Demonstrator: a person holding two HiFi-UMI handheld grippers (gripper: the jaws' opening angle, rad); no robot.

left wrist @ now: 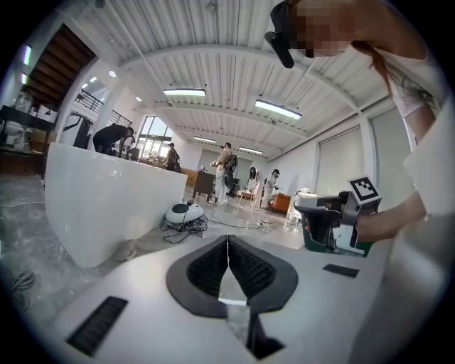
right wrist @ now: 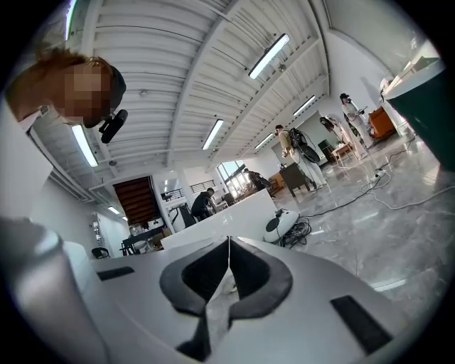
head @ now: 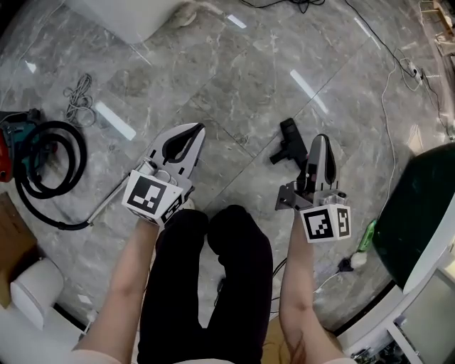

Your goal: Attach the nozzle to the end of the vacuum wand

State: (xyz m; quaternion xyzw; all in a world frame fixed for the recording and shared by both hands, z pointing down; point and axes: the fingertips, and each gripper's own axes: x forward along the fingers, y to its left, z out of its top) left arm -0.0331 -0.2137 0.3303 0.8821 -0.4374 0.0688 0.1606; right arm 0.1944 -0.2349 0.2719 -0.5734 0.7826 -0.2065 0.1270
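In the head view a black nozzle (head: pixel 288 143) lies on the grey marble floor, just left of my right gripper's tip. A slim metal wand (head: pixel 108 200) lies on the floor to the left. It runs from a black coiled hose (head: pixel 48 178) and passes under my left gripper. The hose leads to a red and teal vacuum (head: pixel 13 139) at the left edge. My left gripper (head: pixel 196 131) is shut and holds nothing, as the left gripper view (left wrist: pixel 227 239) confirms. My right gripper (head: pixel 321 139) is shut and empty too (right wrist: pixel 229 240). Both hang above the floor, clear of nozzle and wand.
A white counter block (head: pixel 131 13) stands at the back. A coiled cable (head: pixel 78 96) and loose cords (head: pixel 387 85) lie on the floor. A dark green object (head: pixel 419 213) and a green bottle (head: pixel 367 234) are on the right, a white bin (head: pixel 30 290) at lower left. People stand far off (left wrist: pixel 226 170).
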